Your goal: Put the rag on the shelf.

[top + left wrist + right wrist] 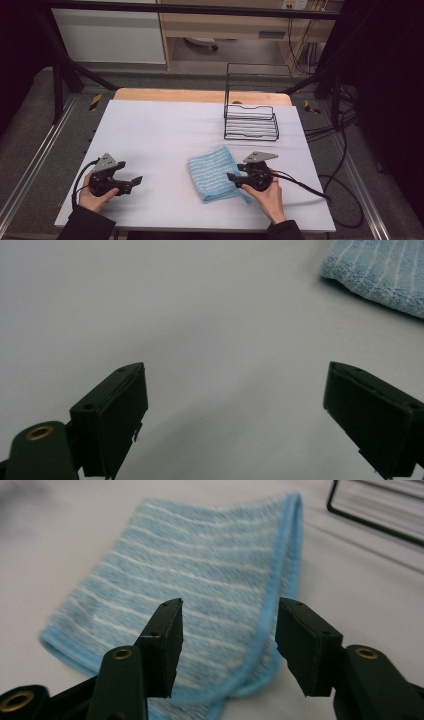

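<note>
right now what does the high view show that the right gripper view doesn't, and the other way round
High view alone: the person's hands, the left gripper open over bare table, the wire rack as a whole with its tall back frame, and the floor and cables around the table. Right gripper view alone: a close look between the open jaws of the right gripper at the folded towel, with its stripes and lighter blue edge. Both share: the blue towel, the right gripper at its near edge, the white tabletop and at least a corner of the rack.
</note>
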`<state>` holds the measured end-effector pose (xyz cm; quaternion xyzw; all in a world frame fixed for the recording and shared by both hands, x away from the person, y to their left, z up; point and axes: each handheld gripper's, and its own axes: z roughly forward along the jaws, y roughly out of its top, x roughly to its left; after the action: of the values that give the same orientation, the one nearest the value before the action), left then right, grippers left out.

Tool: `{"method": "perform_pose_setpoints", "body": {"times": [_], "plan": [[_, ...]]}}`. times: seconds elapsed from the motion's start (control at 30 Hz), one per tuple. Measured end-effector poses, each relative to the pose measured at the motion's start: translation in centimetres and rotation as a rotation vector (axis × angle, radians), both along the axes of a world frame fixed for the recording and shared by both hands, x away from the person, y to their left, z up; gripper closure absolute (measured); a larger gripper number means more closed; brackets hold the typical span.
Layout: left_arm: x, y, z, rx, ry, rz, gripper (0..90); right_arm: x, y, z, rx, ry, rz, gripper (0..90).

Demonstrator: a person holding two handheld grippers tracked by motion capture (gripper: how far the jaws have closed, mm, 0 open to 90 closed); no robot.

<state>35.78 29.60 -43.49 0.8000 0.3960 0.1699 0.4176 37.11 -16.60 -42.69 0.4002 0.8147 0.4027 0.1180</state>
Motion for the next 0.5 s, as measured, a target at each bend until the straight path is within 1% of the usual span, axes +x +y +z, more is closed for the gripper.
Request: {"method": "perform_pose_setpoints", "body": {"times": [0.1,0.13,0.23,0.4,0.47,0.5], "plan": [[0.0,0.0,0.0,0.000,0.000,-0.001,10.6,0.3,-0.5,-1.0,-0.026,0.030,-0.011,49.0],[0.0,0.0,0.0,0.004,0.000,-0.003,10.7,0.4,-0.6,-1.2,-0.025,0.038,-0.011,49.9],[0.0,0.0,0.0,0.003,0.001,-0.004,10.7,0.6,-0.8,-1.8,-0.009,0.072,-0.016,52.8],[0.0,0.0,0.0,0.004,0.002,-0.004,10.7,0.8,-0.6,-2.1,-0.005,0.091,-0.014,55.3],[0.0,-0.1,0.0,0.001,0.002,-0.002,10.7,0.8,-0.5,-2.4,0.013,0.111,-0.022,56.7],[0.0,-0.1,0.0,0.001,0.002,-0.002,10.7,0.8,-0.6,-2.4,0.022,0.113,-0.024,56.8]]}}
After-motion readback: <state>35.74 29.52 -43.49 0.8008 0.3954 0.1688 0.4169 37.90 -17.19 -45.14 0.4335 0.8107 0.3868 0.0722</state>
